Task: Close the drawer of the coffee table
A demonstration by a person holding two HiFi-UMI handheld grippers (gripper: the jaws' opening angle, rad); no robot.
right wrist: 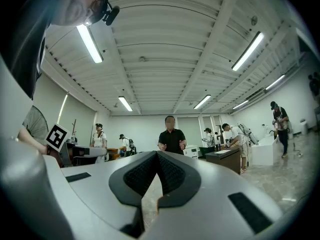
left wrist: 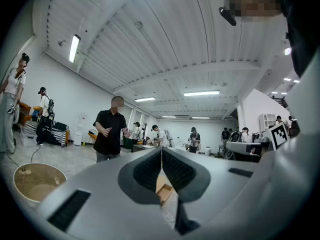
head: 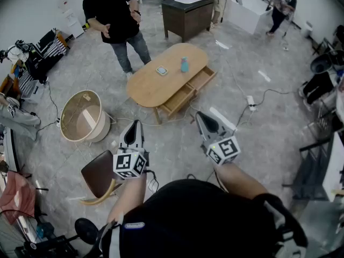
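An oval wooden coffee table (head: 153, 85) stands on the grey floor ahead of me. Two drawers on its near side are pulled out, one (head: 177, 99) nearer me and one (head: 202, 79) further right. A blue bottle (head: 184, 64) and a small square object (head: 162, 70) rest on the tabletop. My left gripper (head: 136, 124) is shut and empty, held level well short of the table. My right gripper (head: 200, 115) is also shut and empty, pointing toward the open drawers. In the left gripper view an open drawer (left wrist: 164, 192) shows below the closed jaws (left wrist: 161, 152). The right gripper view shows its closed jaws (right wrist: 158, 157).
A person in a black shirt (head: 114, 18) stands beyond the table. A round wooden tub (head: 81, 116) lies on the left and a brown chair (head: 100, 176) is near my left arm. A power strip with cable (head: 250, 101) lies to the right. A dark cabinet (head: 186, 16) stands behind.
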